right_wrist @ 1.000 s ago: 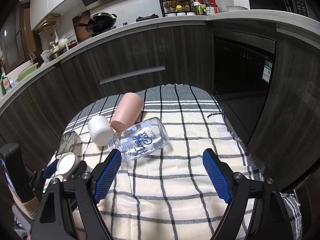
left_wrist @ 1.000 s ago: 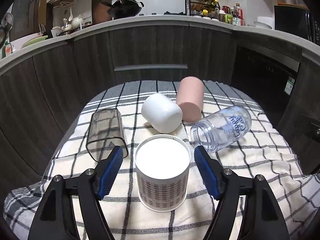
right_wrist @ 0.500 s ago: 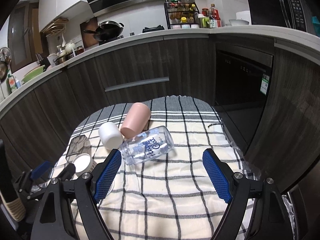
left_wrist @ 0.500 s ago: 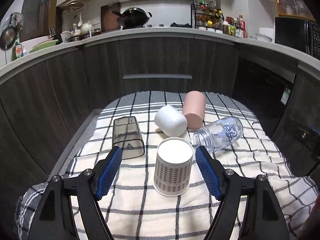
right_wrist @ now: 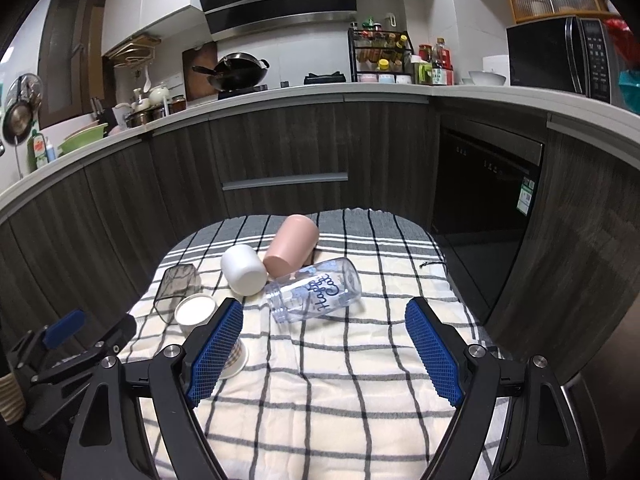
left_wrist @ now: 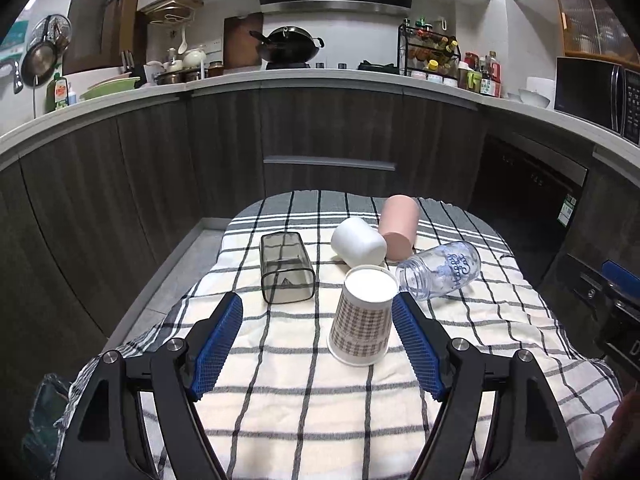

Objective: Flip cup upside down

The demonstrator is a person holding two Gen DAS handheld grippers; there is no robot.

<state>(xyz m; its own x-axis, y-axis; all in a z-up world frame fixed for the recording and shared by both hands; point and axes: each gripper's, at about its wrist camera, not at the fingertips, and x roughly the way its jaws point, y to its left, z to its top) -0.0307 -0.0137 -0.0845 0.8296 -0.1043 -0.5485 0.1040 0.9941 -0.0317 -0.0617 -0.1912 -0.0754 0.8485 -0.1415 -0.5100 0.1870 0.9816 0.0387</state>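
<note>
A checked paper cup (left_wrist: pixel 362 318) stands upside down on the checkered cloth (left_wrist: pixel 288 392), white base up; it also shows in the right wrist view (right_wrist: pixel 195 310). My left gripper (left_wrist: pixel 318 340) is open and empty, drawn back from the cup, which stands close to its right finger. My right gripper (right_wrist: pixel 324 354) is open and empty over the cloth. A white cup (left_wrist: pixel 359 241), a pink cup (left_wrist: pixel 397 221), a clear bottle (left_wrist: pixel 440 270) and a smoky square cup (left_wrist: pixel 285 267) lie on their sides behind.
Dark cabinets (left_wrist: pixel 328 140) curve around the far side under a worktop with a wok (left_wrist: pixel 290 49) and a spice rack (left_wrist: pixel 430 50). A dishwasher front (right_wrist: pixel 484 184) stands to the right. The cloth drops off at the left edge (left_wrist: pixel 160 280).
My left gripper has pulled back and up from the upside-down paper cup, which now stands farther off and to the right. My right gripper has risen a little.
</note>
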